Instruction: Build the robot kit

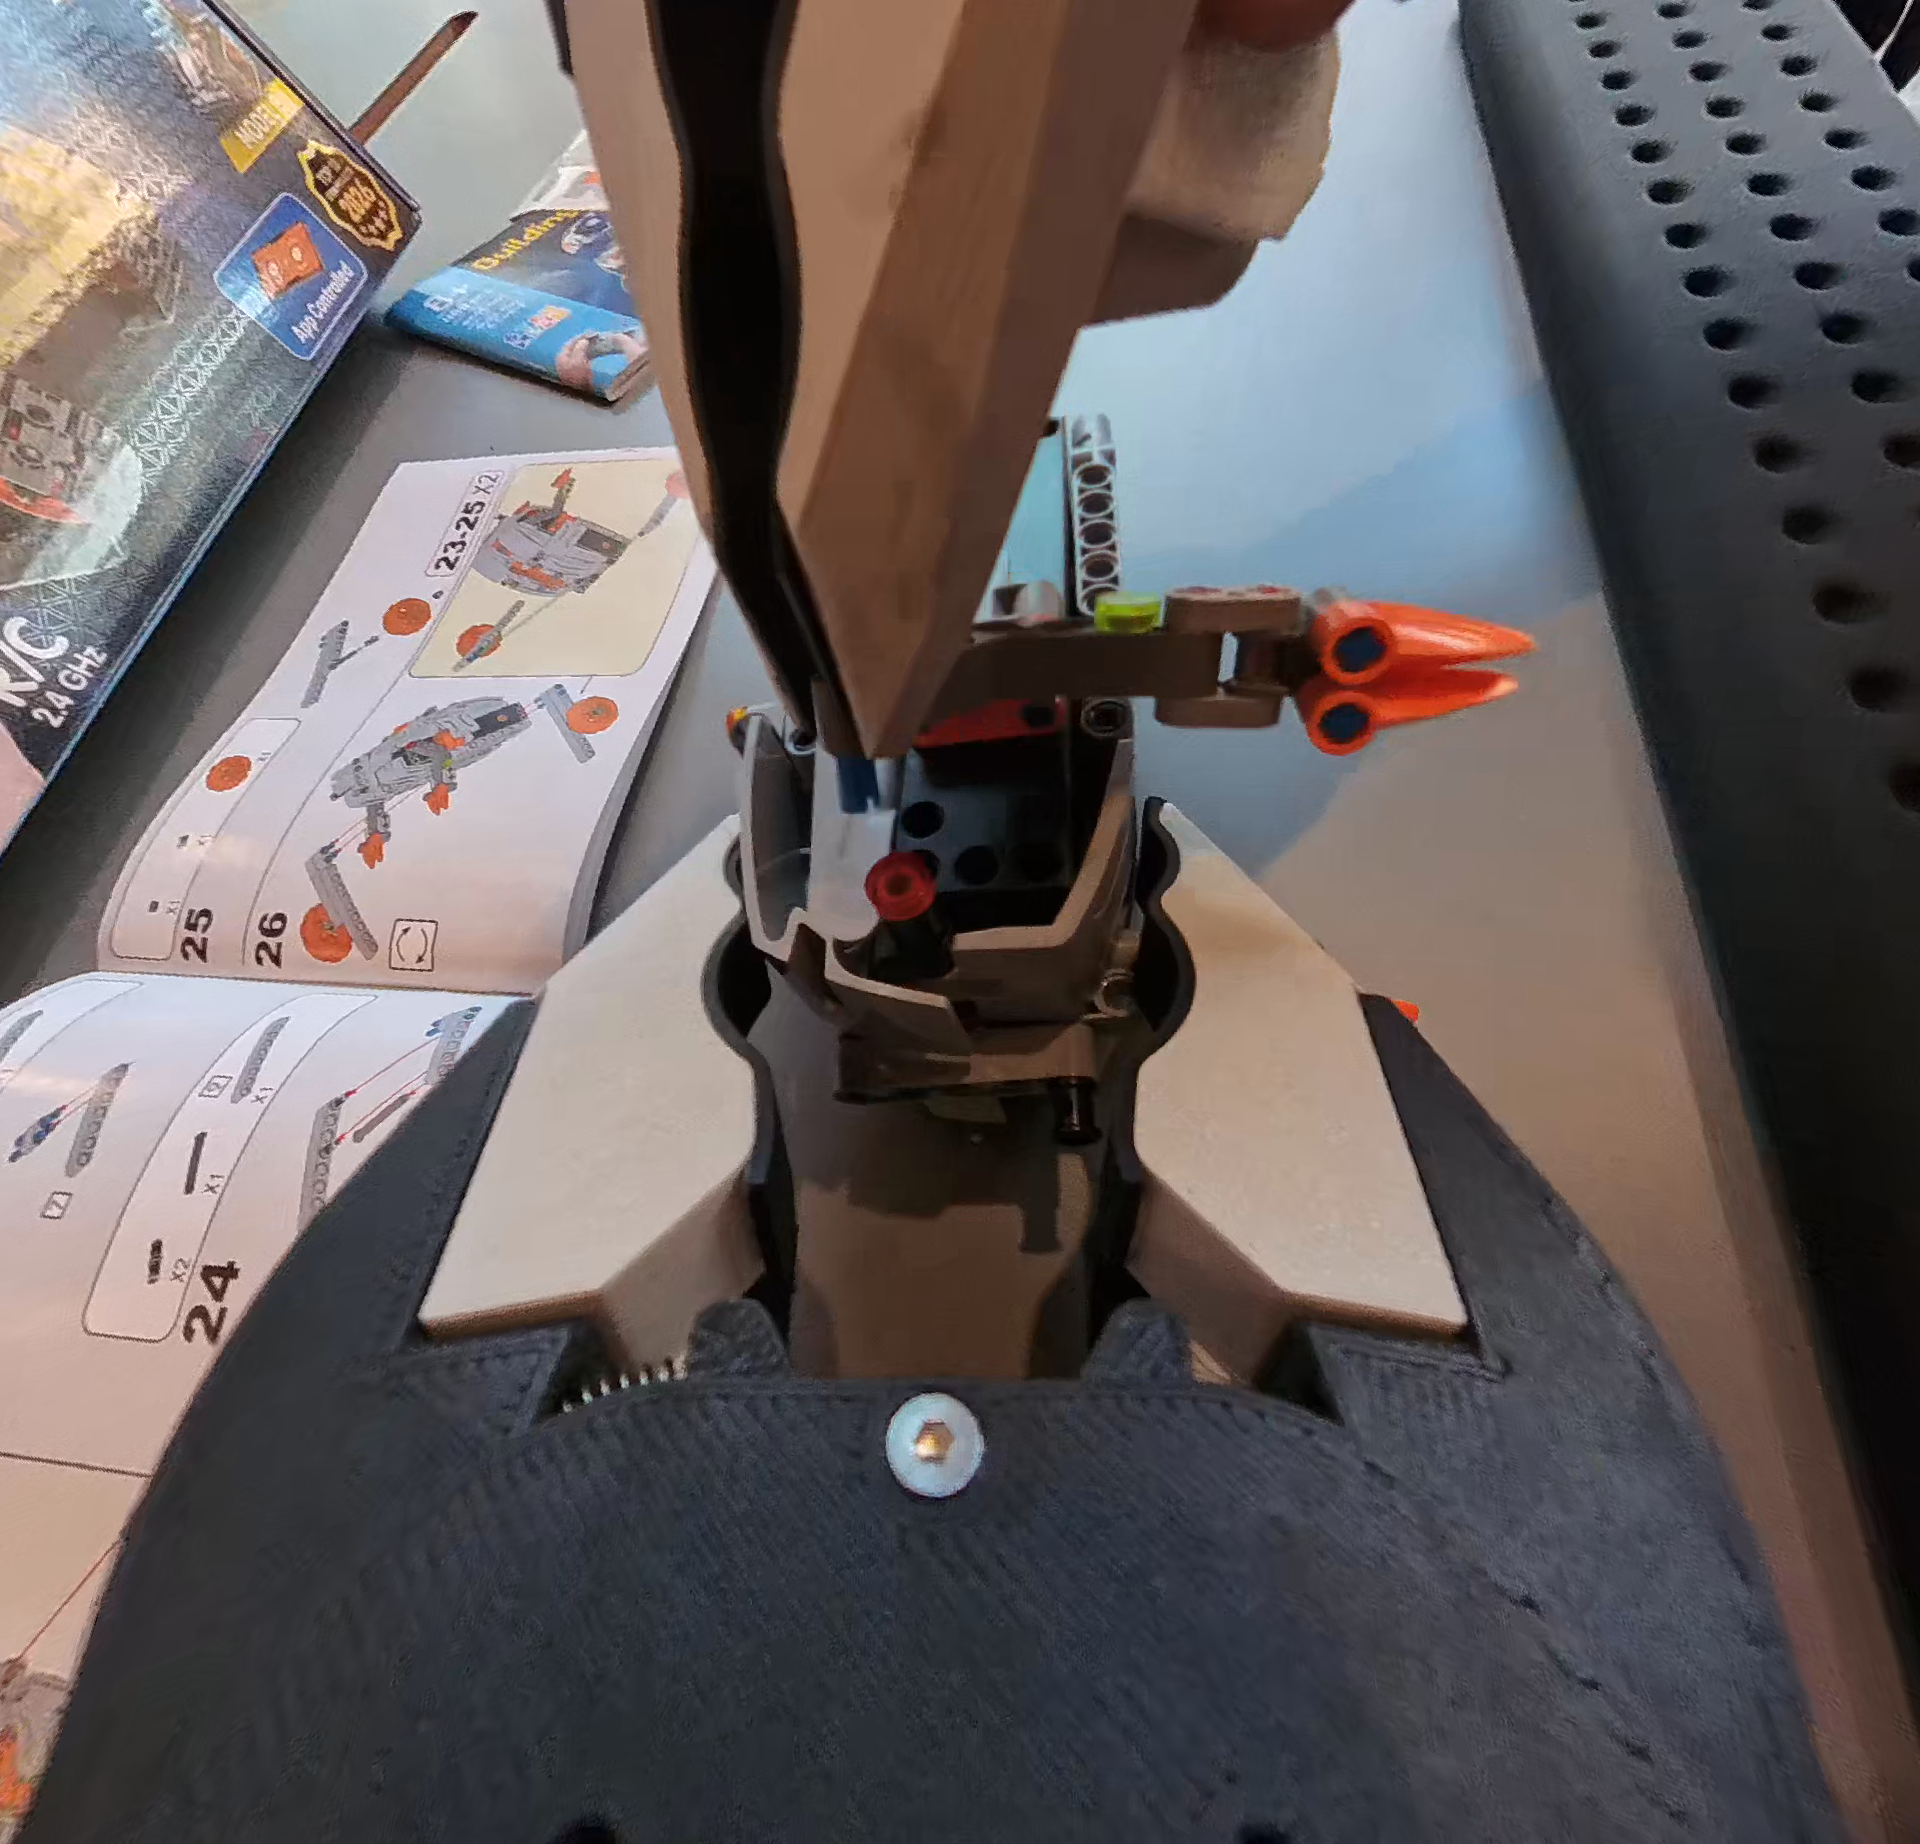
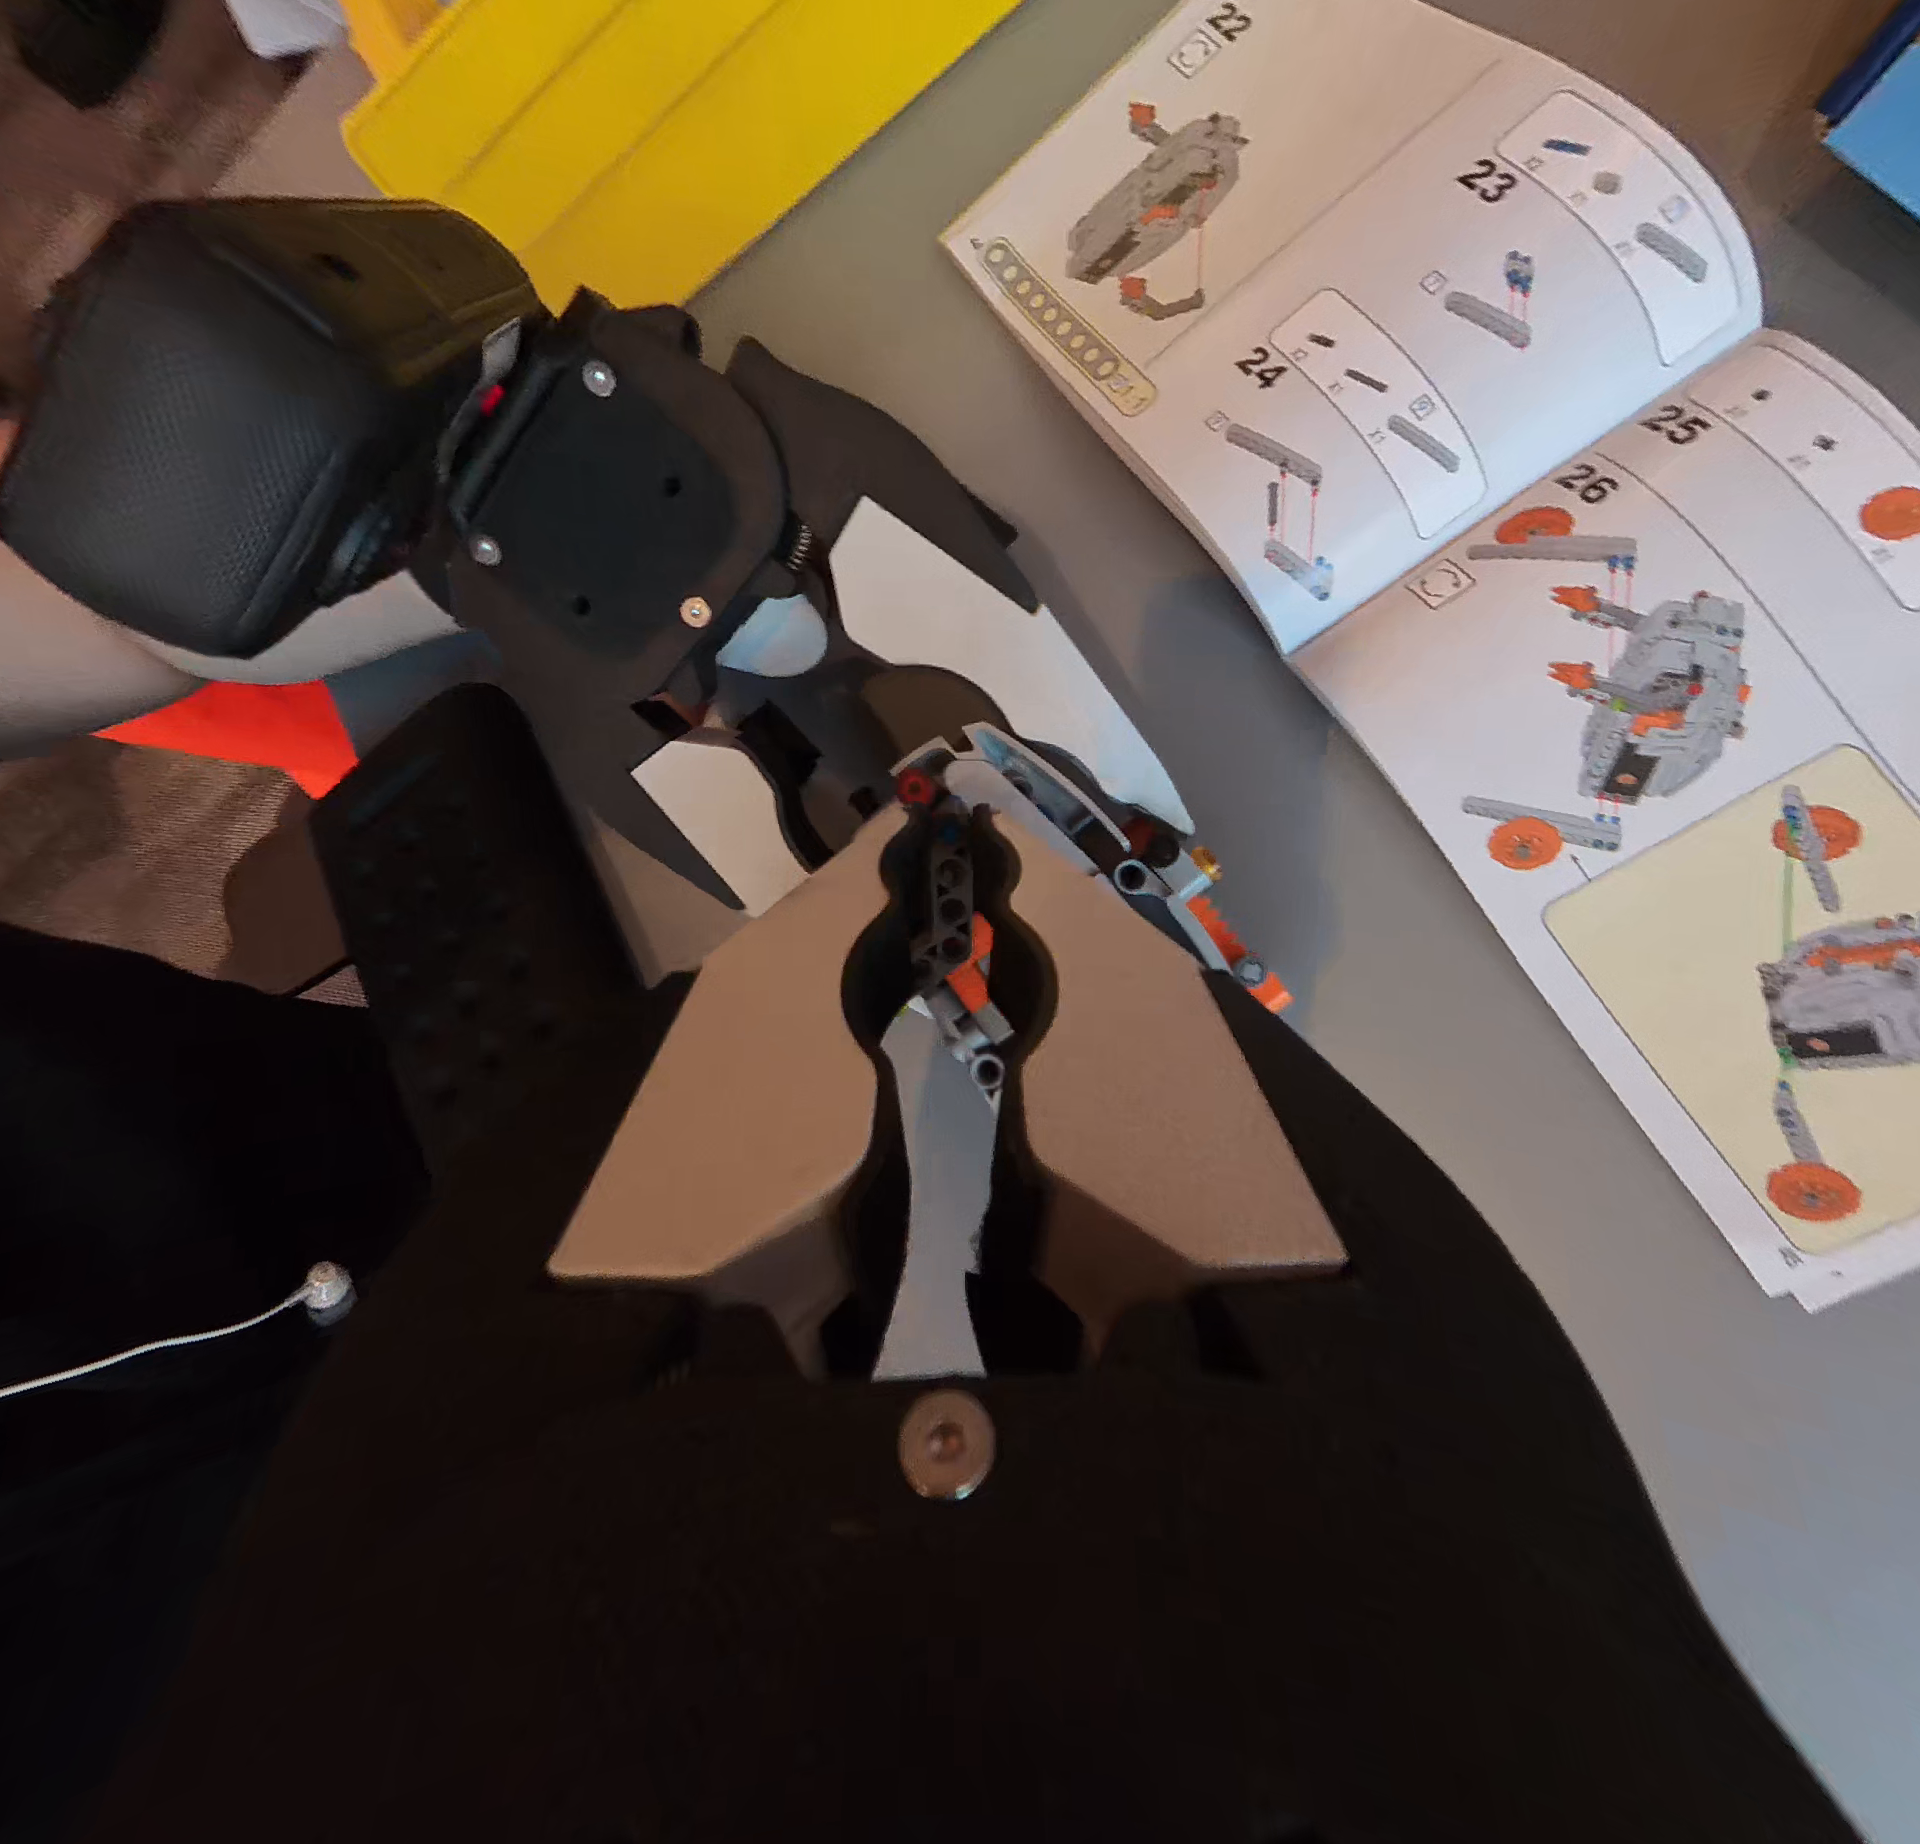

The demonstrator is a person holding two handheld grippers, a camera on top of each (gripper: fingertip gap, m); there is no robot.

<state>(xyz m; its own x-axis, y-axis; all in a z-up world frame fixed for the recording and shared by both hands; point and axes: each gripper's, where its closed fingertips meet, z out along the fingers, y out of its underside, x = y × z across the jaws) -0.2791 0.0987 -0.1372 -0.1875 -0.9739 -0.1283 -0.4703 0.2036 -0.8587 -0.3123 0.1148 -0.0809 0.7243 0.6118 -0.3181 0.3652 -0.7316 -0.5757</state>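
The left gripper is closed around the grey body of a brick-built model, which it holds above the grey table. The right gripper comes down from above with its fingers nearly together, pinching a small blue pin at the model's top (in the right wrist view this gripper clamps a dark beam with holes). An arm of the model ends in two orange claws. An open instruction booklet lies on the table beside the grippers. A printed box stands farther along the table. A dark perforated panel runs along the table's other edge.
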